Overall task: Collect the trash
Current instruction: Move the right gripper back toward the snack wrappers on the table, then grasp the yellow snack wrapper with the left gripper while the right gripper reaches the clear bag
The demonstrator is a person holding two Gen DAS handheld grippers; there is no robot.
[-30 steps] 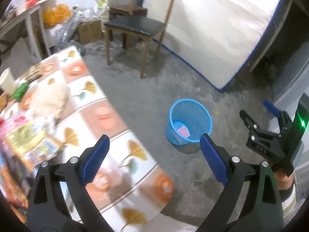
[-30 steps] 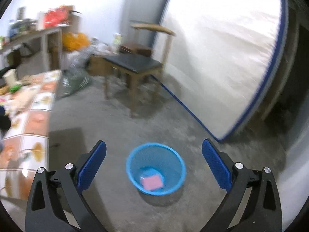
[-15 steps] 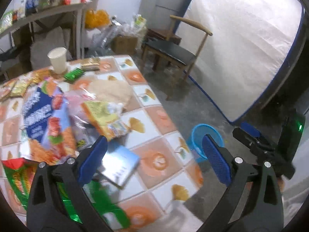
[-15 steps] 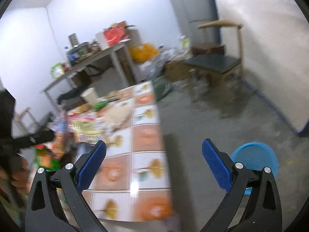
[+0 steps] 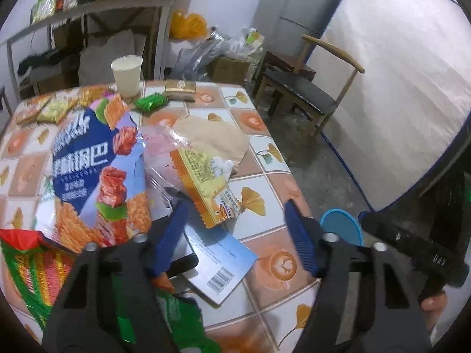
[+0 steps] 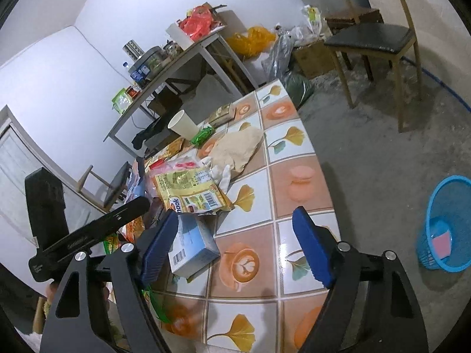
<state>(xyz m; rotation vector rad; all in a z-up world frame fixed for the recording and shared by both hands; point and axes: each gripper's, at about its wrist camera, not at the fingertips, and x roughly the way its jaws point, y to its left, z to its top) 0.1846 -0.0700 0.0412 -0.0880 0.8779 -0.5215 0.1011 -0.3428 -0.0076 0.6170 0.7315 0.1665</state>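
The tiled table [image 5: 273, 282] [image 6: 297, 217] is littered with wrappers. A light blue box [image 5: 217, 259] [image 6: 194, 244] lies near its front edge, half under a yellow packet [image 5: 203, 176] [image 6: 188, 191]. My left gripper [image 5: 235, 235] hovers over the box with its jaws closing; the pads press on nothing. My right gripper [image 6: 235, 247] is closing too, and the box sits just inside its left finger, free of any grip. A large blue and orange snack bag [image 5: 88, 170] lies to the left. The blue bin [image 5: 341, 226] [image 6: 447, 223] stands on the floor beside the table with a pink item inside.
A paper cup [image 5: 126, 73] [image 6: 182, 123], a green wrapper [image 5: 151, 101], a brown paper bag [image 5: 212, 138] and a red-green bag [image 5: 29, 261] also lie on the table. A wooden chair [image 5: 300, 91] [image 6: 371, 41], a cluttered shelf table [image 6: 176, 50] and a leaning mattress [image 5: 397, 88] stand around.
Both views have swung from the floor and the blue bin to the littered table. Both pairs of jaws now stand narrower than before.
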